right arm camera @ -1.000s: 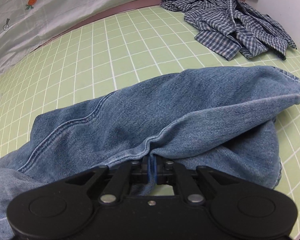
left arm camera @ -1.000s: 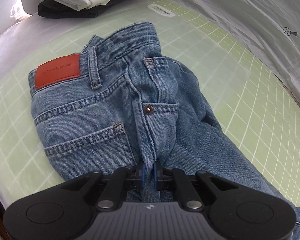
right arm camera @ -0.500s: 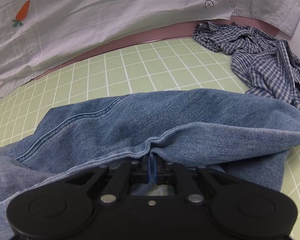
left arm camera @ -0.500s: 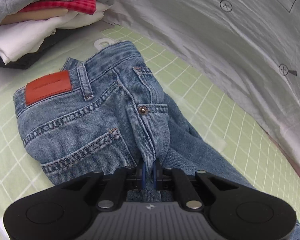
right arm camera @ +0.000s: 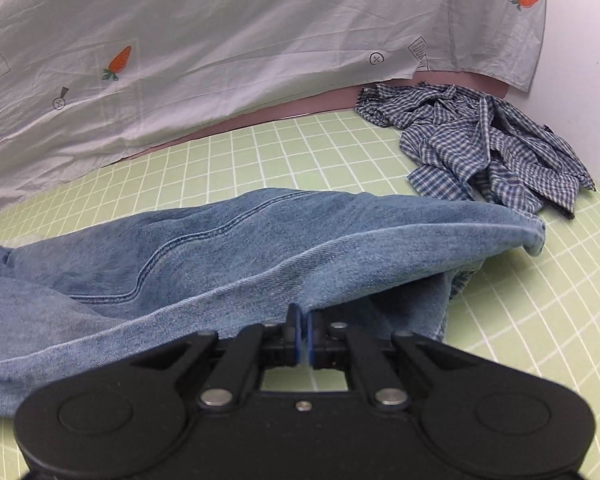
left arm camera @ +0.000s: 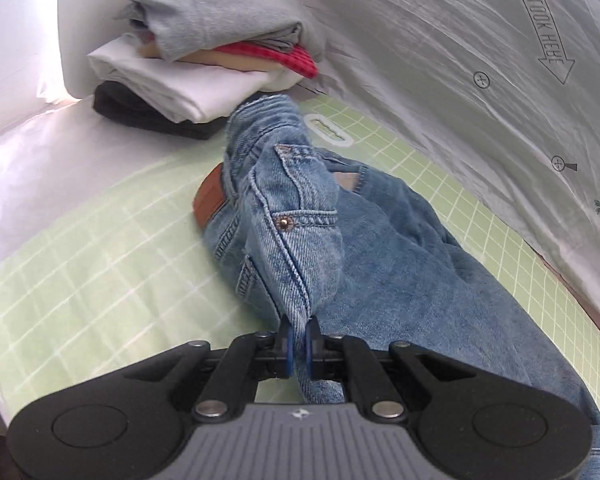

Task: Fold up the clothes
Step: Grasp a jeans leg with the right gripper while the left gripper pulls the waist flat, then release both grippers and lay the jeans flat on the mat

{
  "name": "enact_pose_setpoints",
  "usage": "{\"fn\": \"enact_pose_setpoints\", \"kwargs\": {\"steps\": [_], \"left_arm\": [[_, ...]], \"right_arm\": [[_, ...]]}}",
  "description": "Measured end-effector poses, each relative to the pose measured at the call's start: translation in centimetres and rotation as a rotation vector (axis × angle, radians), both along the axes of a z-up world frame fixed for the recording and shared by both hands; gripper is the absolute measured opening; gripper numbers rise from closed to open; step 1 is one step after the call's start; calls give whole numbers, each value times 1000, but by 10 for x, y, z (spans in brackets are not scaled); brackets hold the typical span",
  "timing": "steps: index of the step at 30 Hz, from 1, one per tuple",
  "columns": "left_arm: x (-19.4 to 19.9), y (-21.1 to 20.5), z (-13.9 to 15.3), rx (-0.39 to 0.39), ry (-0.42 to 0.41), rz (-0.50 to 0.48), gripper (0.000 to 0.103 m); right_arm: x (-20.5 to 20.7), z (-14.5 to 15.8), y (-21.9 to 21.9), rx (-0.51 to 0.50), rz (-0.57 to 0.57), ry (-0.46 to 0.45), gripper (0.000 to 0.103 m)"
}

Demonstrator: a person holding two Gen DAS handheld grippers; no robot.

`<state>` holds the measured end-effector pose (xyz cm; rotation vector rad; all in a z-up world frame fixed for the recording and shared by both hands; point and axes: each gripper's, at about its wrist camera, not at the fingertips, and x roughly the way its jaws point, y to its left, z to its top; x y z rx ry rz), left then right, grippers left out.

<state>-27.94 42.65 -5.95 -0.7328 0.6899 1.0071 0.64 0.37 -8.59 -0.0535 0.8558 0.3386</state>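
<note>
Right now the faded blue denim jeans [left arm camera: 388, 264] lie stretched across the pale green grid-lined mat [left arm camera: 100, 272], and I have them pinched at two spots along the near edge. My left gripper [left arm camera: 299, 342] is clamped tight on a fold of denim just below the riveted front pocket, so the waistband end rears up toward twelve o'clock, with the brown leather patch [left arm camera: 209, 200] turned on edge at about ten o'clock from the pocket. My right gripper [right arm camera: 302, 336] is squeezed on the thin folded edge of a trouser leg [right arm camera: 260, 256], which drapes from nine o'clock across to the hem at two o'clock, raised off the mat near my fingers.

Beyond the waistband, at eleven o'clock in the left wrist view, sits a stack of folded clothes [left arm camera: 204, 60]: grey on top, then red check, cream, white and black at the bottom. A crumpled blue-and-white checked shirt [right arm camera: 488, 148] lies on the mat at one o'clock in the right wrist view, just beyond the hem. A pale grey sheet printed with carrots [right arm camera: 220, 40] hangs behind the mat.
</note>
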Motion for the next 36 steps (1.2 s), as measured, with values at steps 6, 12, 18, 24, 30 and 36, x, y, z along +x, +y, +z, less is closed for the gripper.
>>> {"fn": "enact_pose_setpoints", "kwargs": {"steps": [6,12,18,24,30,36], "left_arm": [[-58,-2,-18,-78,5,91,8],[-60,-12,-15,-54,81,73,22],[-42,-30,7,48,43,-90,75],[5,-66,-4,12,92,-251,84],[52,-106,-33,-60,154,-369,88],[89,-136,-61,-136,236,-434,88]], "right_arm": [[-50,-14,-6,-42,98,67,3],[-74,-30,-9,-56,108,121,5],[-81,-24,-21,-13,33,98,24],[-77,-13,-38,47,-43,42,41],[-59,-14,-66,44,-120,58,51],[-34,-11,-110,37,-164,59,59]]}}
